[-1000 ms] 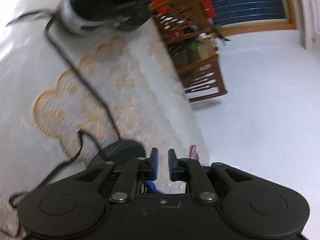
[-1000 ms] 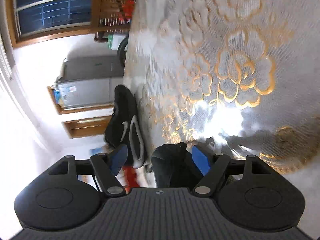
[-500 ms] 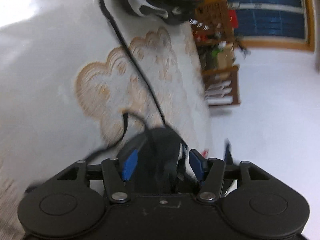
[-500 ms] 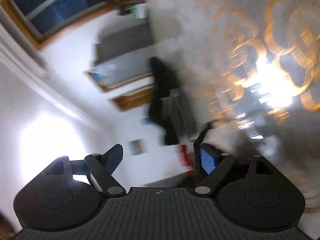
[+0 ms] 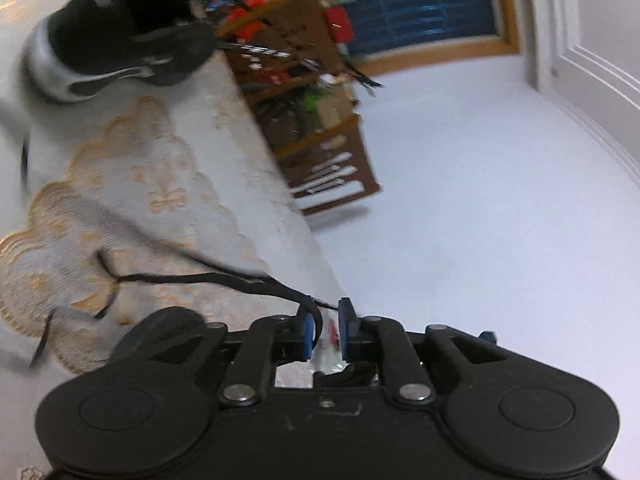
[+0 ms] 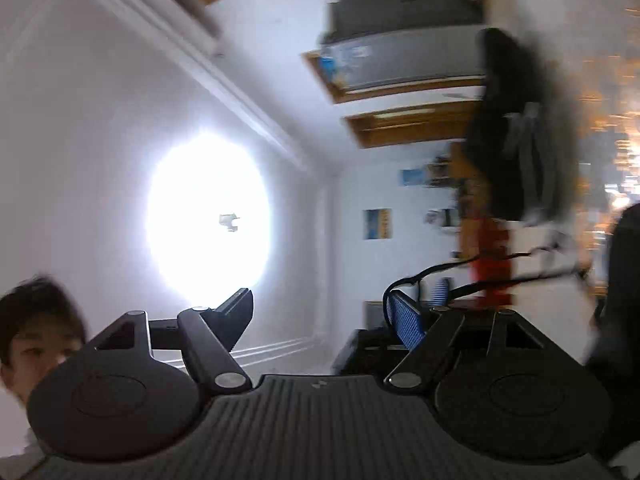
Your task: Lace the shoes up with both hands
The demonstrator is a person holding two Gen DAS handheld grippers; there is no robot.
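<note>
Left wrist view looks along a table covered with a pale lace tablecloth (image 5: pixel 168 184) patterned in gold flowers. Its edge runs diagonally from beside the black shoe (image 5: pixel 120 36) at the far end down to the left gripper (image 5: pixel 325 330). Beyond that edge lies open white floor, bare as far as a wooden shelf unit (image 5: pixel 316 128) crowded with small items, which stands against the table edge just past the shoe. What those items are is too blurred to tell. Between the shoe and the gripper the cloth is bare apart from the black shoelace (image 5: pixel 208 278), which trails across it from the left and rises to the gripper.

The left gripper's jaws stand narrow and are closing. The lace passes over the left blue pad and drops into the gap between them, but whether the pads already pinch it I cannot tell.

From the right wrist view, the right gripper (image 6: pixel 326 318) points away from the shoe toward a white wall with a bright glare. Its jaws are wide apart and closing, with nothing between them. A loop of the shoelace (image 6: pixel 472 264) curls over the tip of the blue-padded finger (image 6: pixel 408 322) and stretches toward the shoe (image 6: pixel 516 128), which appears blurred at the table edge. A second dark shape sits at the right border, too cut off to identify. Part of a person's head shows at the lower left.
</note>
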